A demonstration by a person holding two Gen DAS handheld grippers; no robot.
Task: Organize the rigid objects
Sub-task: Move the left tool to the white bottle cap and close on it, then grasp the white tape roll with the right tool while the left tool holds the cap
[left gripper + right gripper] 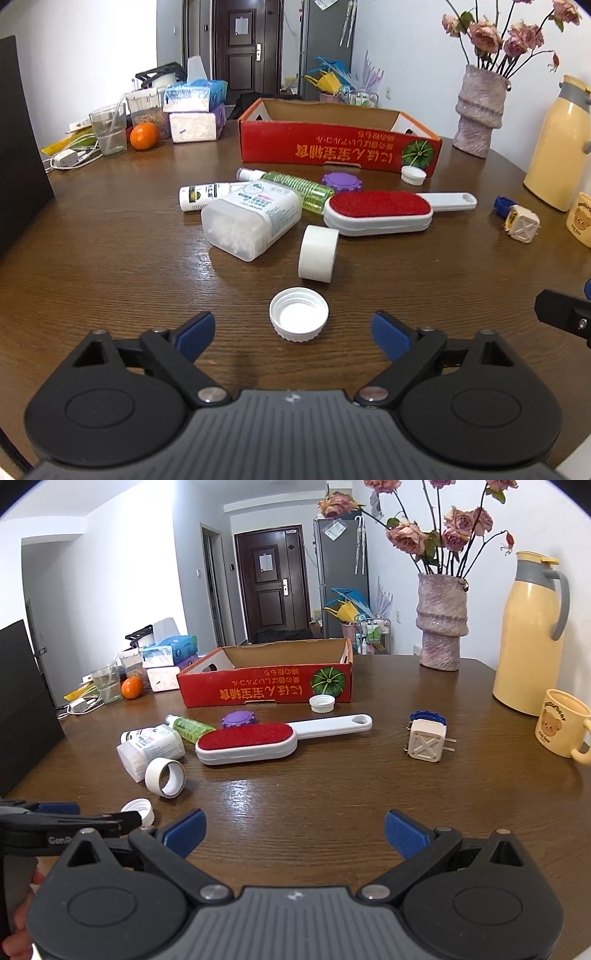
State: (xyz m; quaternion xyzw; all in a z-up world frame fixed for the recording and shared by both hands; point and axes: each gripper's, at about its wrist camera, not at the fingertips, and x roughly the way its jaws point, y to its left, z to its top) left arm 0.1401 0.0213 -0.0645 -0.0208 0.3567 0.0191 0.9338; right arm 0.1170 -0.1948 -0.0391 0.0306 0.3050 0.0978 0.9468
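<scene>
Where the left gripper [55, 814] intrudes, it half-hides a cap [139, 809].

Red box [332, 144], yellow lettering; red-faced white lint brush [378, 213]; purple lid [342, 181]; wood-grain brown table [110, 240]

Both wrist views look low across the table [110, 240], sharing the red box [266, 686] ahead.

Wooden table [110, 258] with many small things.
On it: red box [332, 147], lint brush [380, 212], white cap [298, 314], tape roll [317, 253], vase [441, 620], mug [561, 722].
</scene>
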